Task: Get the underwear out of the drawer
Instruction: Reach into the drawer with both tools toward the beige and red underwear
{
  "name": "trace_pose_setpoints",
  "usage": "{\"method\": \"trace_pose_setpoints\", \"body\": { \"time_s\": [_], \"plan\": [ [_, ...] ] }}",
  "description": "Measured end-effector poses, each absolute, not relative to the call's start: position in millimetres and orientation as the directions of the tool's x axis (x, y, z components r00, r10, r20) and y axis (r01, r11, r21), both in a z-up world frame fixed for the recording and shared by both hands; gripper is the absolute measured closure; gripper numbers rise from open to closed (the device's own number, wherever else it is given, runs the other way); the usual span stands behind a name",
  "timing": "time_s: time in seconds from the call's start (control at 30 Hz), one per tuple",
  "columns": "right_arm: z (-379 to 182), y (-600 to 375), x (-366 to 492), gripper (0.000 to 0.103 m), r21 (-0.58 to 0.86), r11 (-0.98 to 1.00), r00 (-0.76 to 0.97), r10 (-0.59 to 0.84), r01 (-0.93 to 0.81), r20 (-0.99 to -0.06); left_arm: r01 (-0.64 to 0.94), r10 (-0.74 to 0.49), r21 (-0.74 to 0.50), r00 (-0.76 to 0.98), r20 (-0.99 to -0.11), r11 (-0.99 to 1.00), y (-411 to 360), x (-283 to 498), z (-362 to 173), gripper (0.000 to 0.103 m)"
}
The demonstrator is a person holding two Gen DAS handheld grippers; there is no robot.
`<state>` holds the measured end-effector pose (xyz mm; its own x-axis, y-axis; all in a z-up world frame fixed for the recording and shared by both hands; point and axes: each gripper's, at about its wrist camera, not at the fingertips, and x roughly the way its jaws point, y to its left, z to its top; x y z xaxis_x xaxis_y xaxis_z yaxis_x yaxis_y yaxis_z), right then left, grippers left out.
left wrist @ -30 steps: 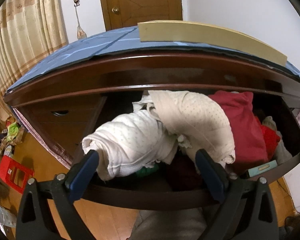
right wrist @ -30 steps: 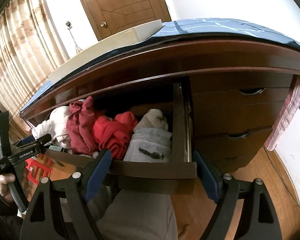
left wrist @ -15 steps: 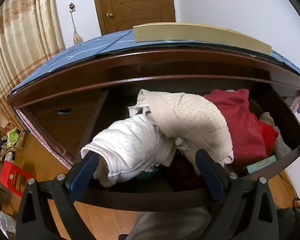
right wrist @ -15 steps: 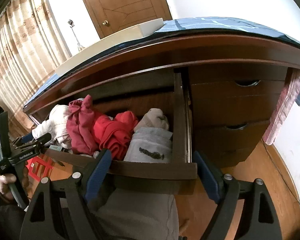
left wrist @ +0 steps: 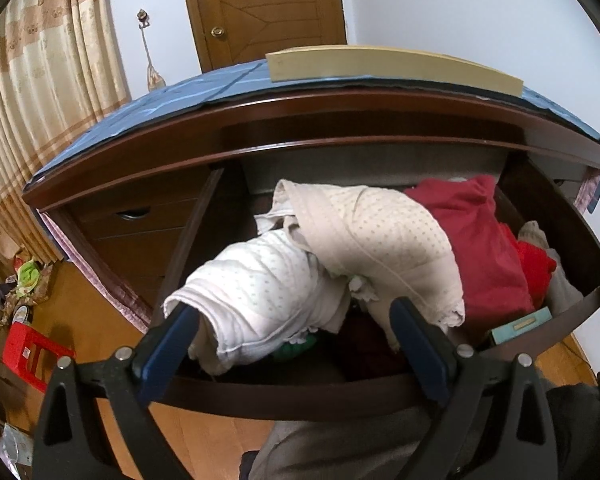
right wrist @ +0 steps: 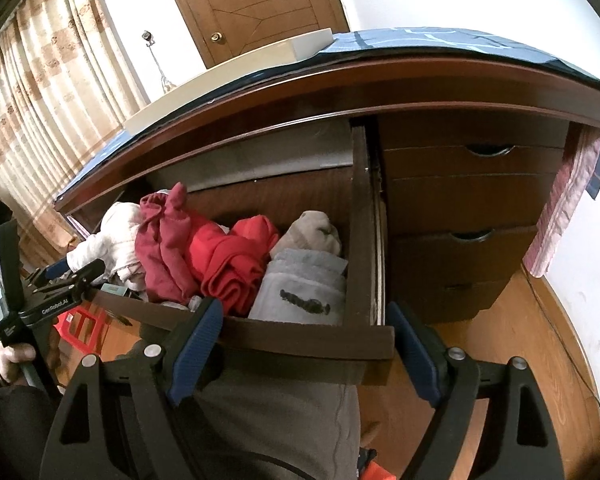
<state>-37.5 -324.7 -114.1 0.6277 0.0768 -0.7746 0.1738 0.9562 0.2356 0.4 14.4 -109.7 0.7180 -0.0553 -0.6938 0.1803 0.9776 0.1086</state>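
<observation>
The dark wooden drawer [left wrist: 284,396] [right wrist: 300,340] stands pulled out and full of clothes. In the left wrist view a white dotted underwear roll [left wrist: 268,296] and a beige dotted one [left wrist: 384,240] lie on top at the drawer's left. My left gripper [left wrist: 294,328] is open just in front of them, its fingers on either side of the white roll, not closed on it. It also shows at the left of the right wrist view [right wrist: 72,276]. My right gripper [right wrist: 304,340] is open and empty at the drawer's front right edge.
Red garments [left wrist: 472,240] [right wrist: 228,264], a grey folded towel [right wrist: 304,288] and a small teal box [left wrist: 520,324] fill the drawer. Closed drawers [right wrist: 472,204] stand to the right. A blue cloth and a cream board [left wrist: 388,68] lie on the dresser top. A red stool [left wrist: 28,352] stands on the floor at left.
Both views have tilted up and shifted slightly; the left gripper has edged closer to the white roll. Both grippers have stayed open and the clothes have not moved.
</observation>
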Motion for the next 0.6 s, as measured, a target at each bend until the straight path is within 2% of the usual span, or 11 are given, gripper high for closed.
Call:
{"method": "trace_pose_setpoints", "body": {
  "time_s": [0.33,0.6],
  "plan": [
    [-112.6,-317.7,-42.3,0.018,0.188,0.970,0.631,0.050,0.153,-0.774,0.184,-0.046,0.134,0.734,-0.677,0.974,11.8,-9.7,-105.7,0.008],
    [-106.4,-319.6,-45.8,0.017,0.187,0.969,0.636,0.042,0.163,-0.771,0.202,-0.088,0.084,0.715,-0.694,0.976,20.2,-9.7,-103.8,0.007]
  ]
}}
